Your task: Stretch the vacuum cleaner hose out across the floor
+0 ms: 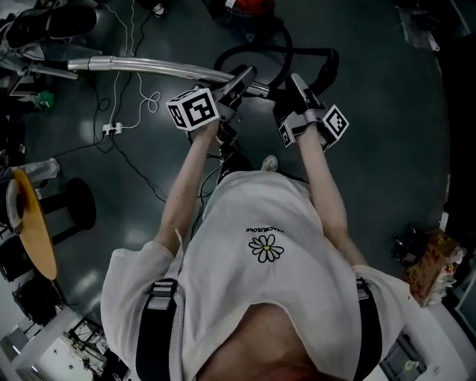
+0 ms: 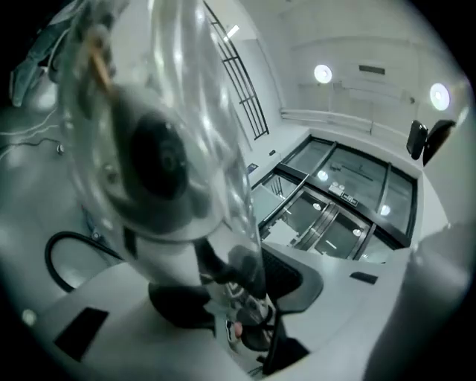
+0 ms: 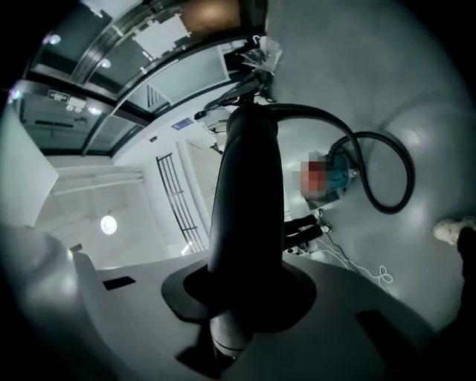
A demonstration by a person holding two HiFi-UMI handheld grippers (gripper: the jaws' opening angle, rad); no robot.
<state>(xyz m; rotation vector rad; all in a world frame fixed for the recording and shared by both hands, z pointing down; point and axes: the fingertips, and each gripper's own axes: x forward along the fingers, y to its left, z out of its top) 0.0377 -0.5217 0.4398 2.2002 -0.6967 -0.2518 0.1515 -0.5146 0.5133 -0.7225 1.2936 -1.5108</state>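
Black hose [image 3: 245, 186] runs lengthwise up the frame's middle between my right gripper's [image 3: 242, 294] closing jaws; my left gripper's [image 2: 238, 294] jaws are opening around the silver wand [image 2: 186, 111].

A dark, glossy grey-green floor [image 1: 372, 111] seen from above. At the top edge stands a red vacuum cleaner [image 1: 251, 6], and a black hose [image 1: 312, 50] curves in a loop on the floor beside it. To the left, thin white cables [image 1: 141, 97] trail down to a small white power strip [image 1: 111, 129]. Further left stand a round wooden table [image 1: 37, 231] and a black cylindrical stand [image 1: 78, 202]. One white shoe [image 1: 270, 162] rests near the centre.
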